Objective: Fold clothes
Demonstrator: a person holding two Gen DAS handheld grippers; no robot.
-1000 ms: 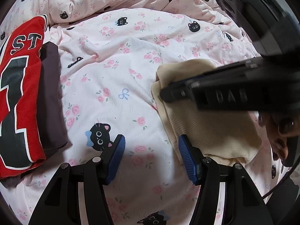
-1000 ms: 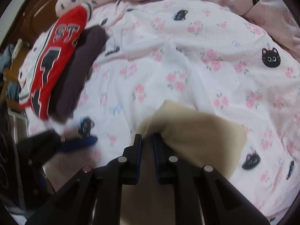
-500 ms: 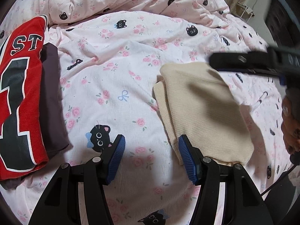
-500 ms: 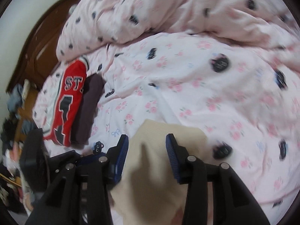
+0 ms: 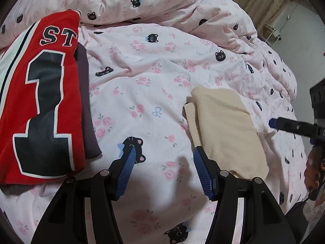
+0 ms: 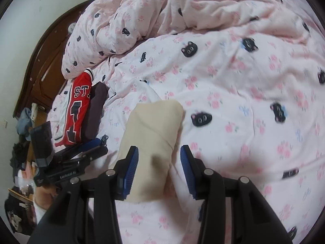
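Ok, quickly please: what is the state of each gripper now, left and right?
Left gripper: open, nothing between its blue pads, above the pink floral bedsheet.
Right gripper: jaws opening, holding nothing; the folded beige ribbed garment lies below it.

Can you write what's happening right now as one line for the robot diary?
stage: cream garment folded on bed | left gripper: open, empty | right gripper: opening, above garment | red jersey: folded aside
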